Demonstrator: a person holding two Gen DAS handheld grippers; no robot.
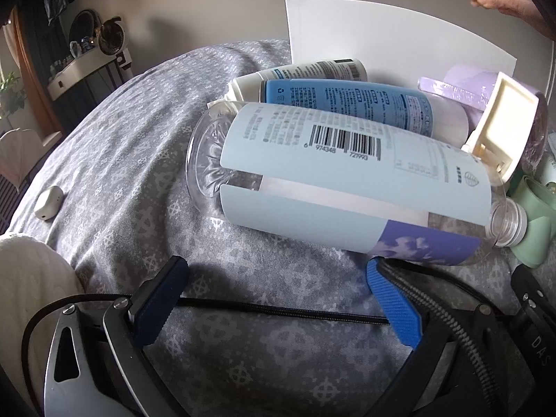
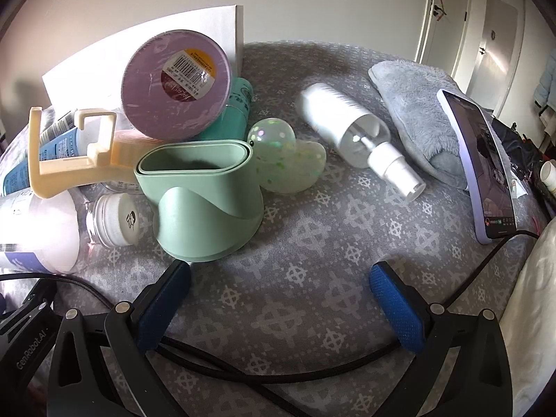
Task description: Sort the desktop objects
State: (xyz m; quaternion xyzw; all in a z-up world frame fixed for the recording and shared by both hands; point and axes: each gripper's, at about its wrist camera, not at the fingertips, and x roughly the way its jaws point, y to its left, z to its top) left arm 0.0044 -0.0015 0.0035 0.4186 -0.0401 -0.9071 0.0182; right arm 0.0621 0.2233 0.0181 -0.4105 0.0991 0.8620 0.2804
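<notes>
Left gripper (image 1: 274, 299) wide apart, holds nothing. Right gripper (image 2: 279, 299) same. Big bottle (image 1: 347, 180) lies on side in pile beside green cup (image 2: 205, 201). Bottle round, may roll. Purple tin (image 2: 175, 85) leans on top, may fall if pile bumped.
</notes>
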